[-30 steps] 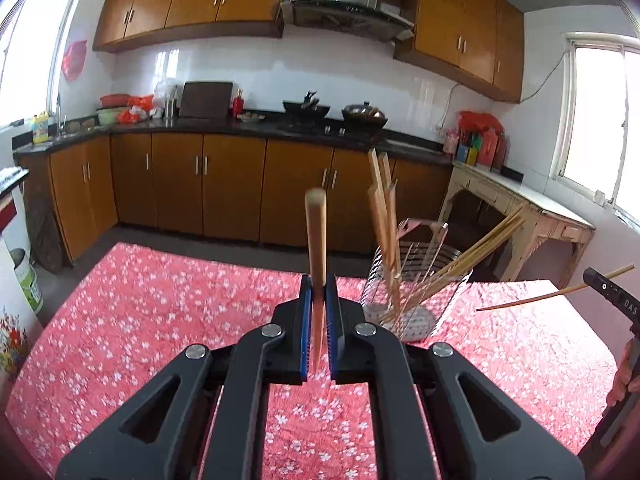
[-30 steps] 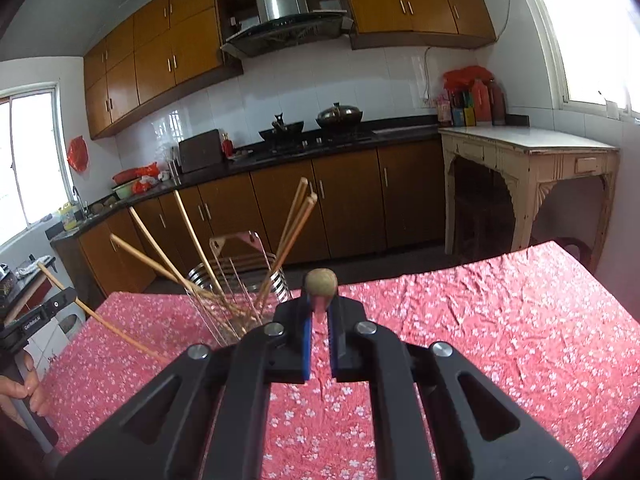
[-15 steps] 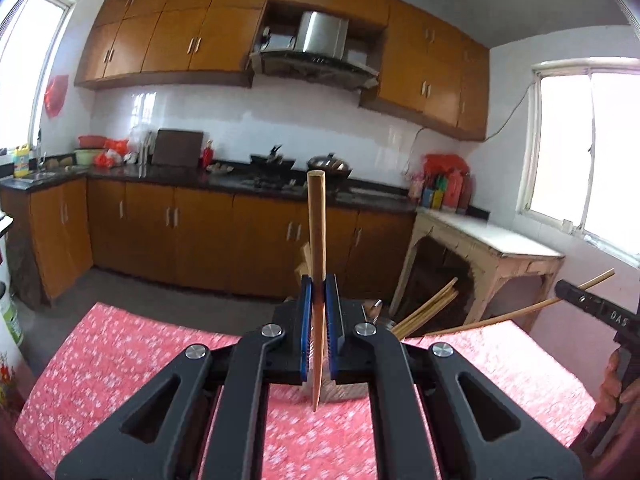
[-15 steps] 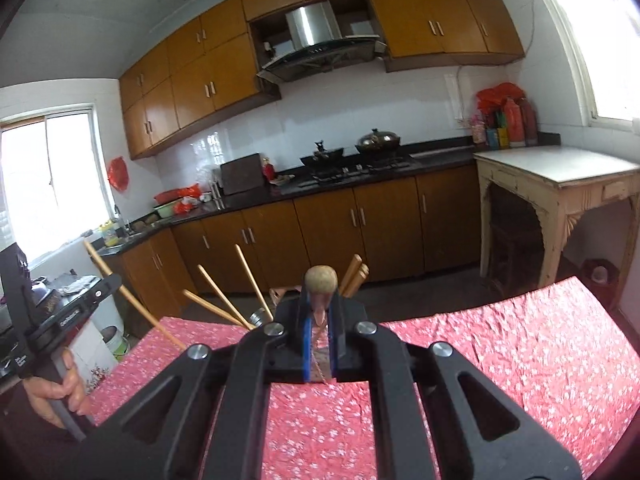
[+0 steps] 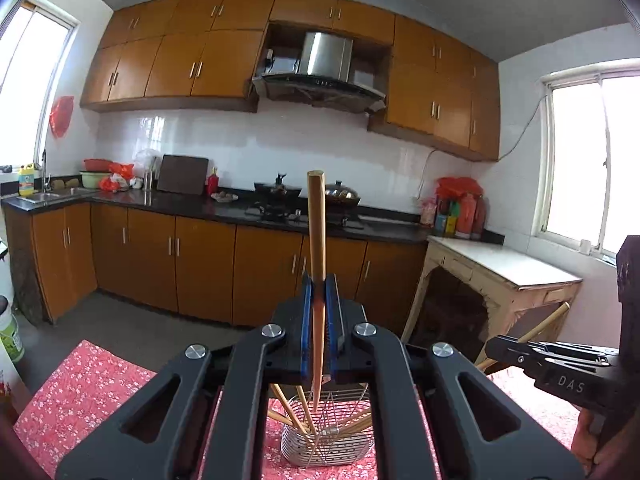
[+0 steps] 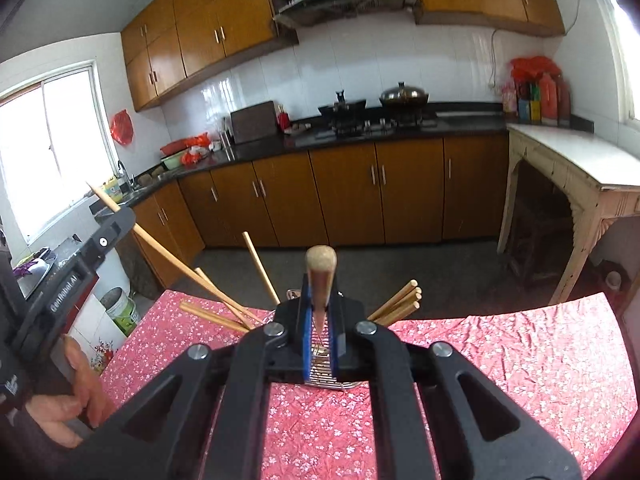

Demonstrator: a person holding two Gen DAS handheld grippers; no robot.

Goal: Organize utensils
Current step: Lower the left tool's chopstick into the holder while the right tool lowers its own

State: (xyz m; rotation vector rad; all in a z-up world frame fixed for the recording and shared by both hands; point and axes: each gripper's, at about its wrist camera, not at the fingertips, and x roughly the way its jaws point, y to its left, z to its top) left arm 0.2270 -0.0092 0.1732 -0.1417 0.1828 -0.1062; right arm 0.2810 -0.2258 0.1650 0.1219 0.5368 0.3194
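Left tongs (image 5: pixel 316 332) clamp an upright chopstick (image 5: pixel 316 240) above the wire basket (image 5: pixel 328 444) at 6 o'clock. Right tongs (image 6: pixel 320 320) pinch another chopstick (image 6: pixel 320 268); open table (image 6: pixel 520 360) lies at 3 o'clock.

Wood, wire and cloth
Matt wooden chopstick (image 5: pixel 316 240); shiny metal wire holder (image 5: pixel 328 440); creased floral tablecloth (image 6: pixel 520 360), probably cotton; glossy wall tiles (image 5: pixel 240 140).

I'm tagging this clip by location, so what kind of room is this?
A home kitchen, most likely. A range hood hangs over a gas stove with pots, wooden cabinets line the wall, and a sink sits by the window.
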